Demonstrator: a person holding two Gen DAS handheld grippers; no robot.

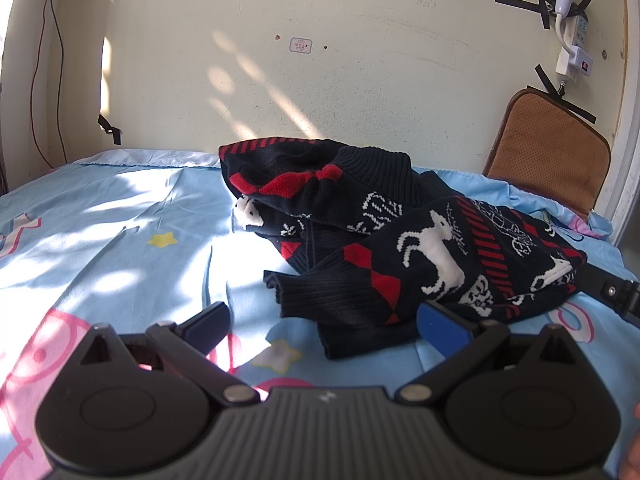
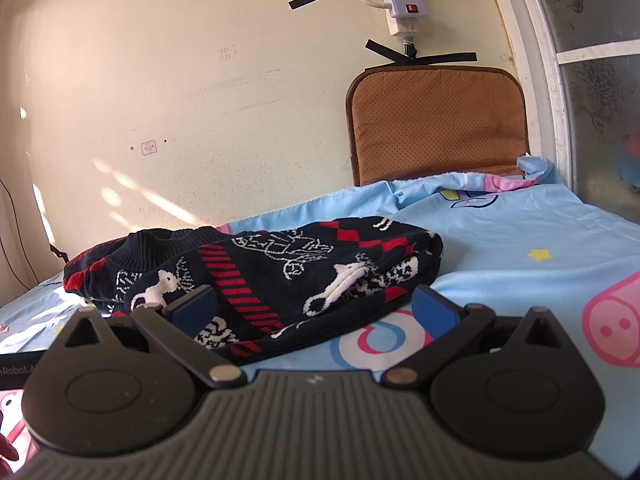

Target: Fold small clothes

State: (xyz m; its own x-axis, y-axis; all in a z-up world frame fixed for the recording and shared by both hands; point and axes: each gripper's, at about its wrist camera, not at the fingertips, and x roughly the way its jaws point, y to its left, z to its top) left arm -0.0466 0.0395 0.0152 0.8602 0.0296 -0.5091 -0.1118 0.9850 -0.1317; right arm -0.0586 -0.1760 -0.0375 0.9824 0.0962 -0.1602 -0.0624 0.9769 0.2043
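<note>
Both grippers' jaws gape just short of the crumpled sweater (image 1: 400, 240).

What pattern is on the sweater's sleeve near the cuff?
The sweater sleeve is dark navy with red diamonds and a white reindeer above its plain ribbed cuff; the left wrist view shows it best.

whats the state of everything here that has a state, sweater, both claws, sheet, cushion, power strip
sweater: crumpled in a heap on the bed, not folded, one sleeve cuff sticking out toward the left claw
left claw: open, empty, low over the sheet
right claw: open, empty, fingers either side of the sweater's near edge
bed sheet: spread out, lightly wrinkled
brown cushion: upright against the wall
power strip: taped to the wall
</note>
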